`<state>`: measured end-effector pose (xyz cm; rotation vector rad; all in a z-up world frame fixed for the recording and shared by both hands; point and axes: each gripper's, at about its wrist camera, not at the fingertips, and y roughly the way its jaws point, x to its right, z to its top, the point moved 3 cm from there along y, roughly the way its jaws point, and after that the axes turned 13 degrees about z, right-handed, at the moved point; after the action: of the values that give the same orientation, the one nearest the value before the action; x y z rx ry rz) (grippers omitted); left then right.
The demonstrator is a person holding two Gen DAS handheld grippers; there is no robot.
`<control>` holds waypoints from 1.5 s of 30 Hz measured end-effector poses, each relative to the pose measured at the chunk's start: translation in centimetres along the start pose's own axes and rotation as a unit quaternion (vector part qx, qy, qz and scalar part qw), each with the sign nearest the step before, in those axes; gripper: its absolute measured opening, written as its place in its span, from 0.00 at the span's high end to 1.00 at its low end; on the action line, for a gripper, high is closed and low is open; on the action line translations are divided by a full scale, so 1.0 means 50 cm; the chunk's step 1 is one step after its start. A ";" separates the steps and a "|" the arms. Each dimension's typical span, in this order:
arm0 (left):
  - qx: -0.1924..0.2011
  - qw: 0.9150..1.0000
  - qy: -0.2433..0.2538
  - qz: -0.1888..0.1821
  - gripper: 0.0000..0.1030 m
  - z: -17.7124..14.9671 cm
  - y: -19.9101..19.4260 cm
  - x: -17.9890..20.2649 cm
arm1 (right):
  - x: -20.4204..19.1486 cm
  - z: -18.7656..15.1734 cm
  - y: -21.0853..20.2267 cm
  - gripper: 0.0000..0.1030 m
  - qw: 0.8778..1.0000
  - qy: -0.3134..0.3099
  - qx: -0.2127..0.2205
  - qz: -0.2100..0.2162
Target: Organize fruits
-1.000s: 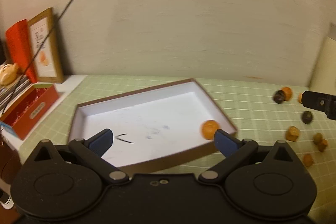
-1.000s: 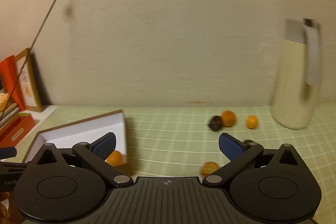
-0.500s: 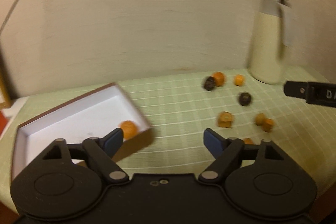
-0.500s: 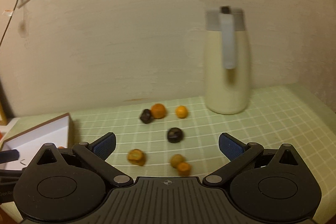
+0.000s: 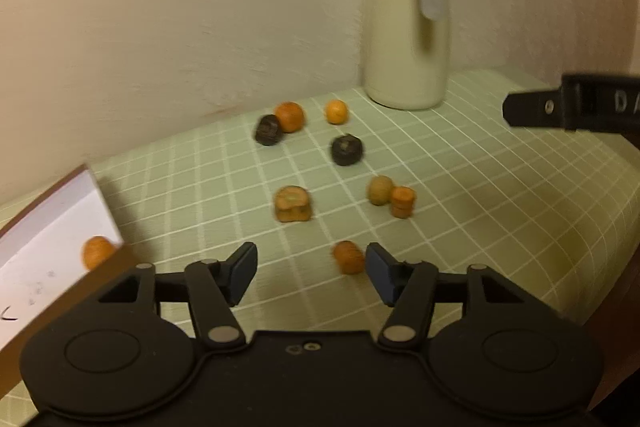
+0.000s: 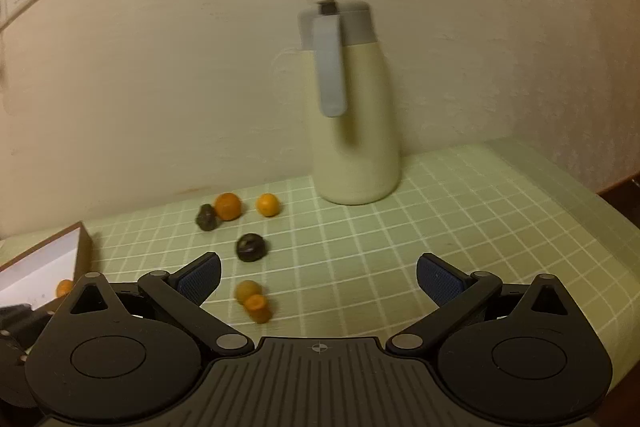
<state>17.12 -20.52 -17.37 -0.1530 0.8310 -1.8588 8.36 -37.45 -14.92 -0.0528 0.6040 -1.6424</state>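
My left gripper (image 5: pixel 310 269) is closing around nothing yet; the little orange fruit (image 5: pixel 349 257) sits at its one o'clock. It looks light and round, so pinch its sides gently.

Dim, warm yellowish light fills both views, with dark fisheye vignetting in the corners and lines bowed toward the edges. Motion blur smears the fruits (image 5: pixel 348 257) and the jug (image 6: pixel 354 131), which casts a soft shadow on the wall (image 6: pixel 160 87).

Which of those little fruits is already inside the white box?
Only one orange fruit, in the box's corner; all the others lie loose on the green checked cloth.
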 end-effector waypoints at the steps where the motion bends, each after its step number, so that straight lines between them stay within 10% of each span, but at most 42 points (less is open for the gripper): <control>1: -0.002 1.000 0.002 -0.003 0.54 -0.001 0.006 0.011 | 0.007 -0.001 -0.003 0.00 1.000 0.003 0.001 -0.002; 18: -0.032 0.999 -0.003 0.010 0.64 -0.017 0.080 0.059 | 0.018 -0.017 0.051 0.00 0.999 -0.012 -0.040 0.032; 29: -0.031 0.999 -0.024 0.002 0.89 -0.022 0.103 0.058 | 0.019 -0.022 0.085 0.02 0.997 -0.015 -0.058 0.041; 45: -0.025 0.998 -0.047 0.030 0.89 -0.030 0.103 -0.004 | 0.003 -0.077 0.212 0.51 0.989 -0.010 -0.130 0.072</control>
<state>20.45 -20.76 -21.54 -0.2430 0.8076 -1.7629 16.57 -36.63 -22.63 -0.2106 0.7865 -1.4142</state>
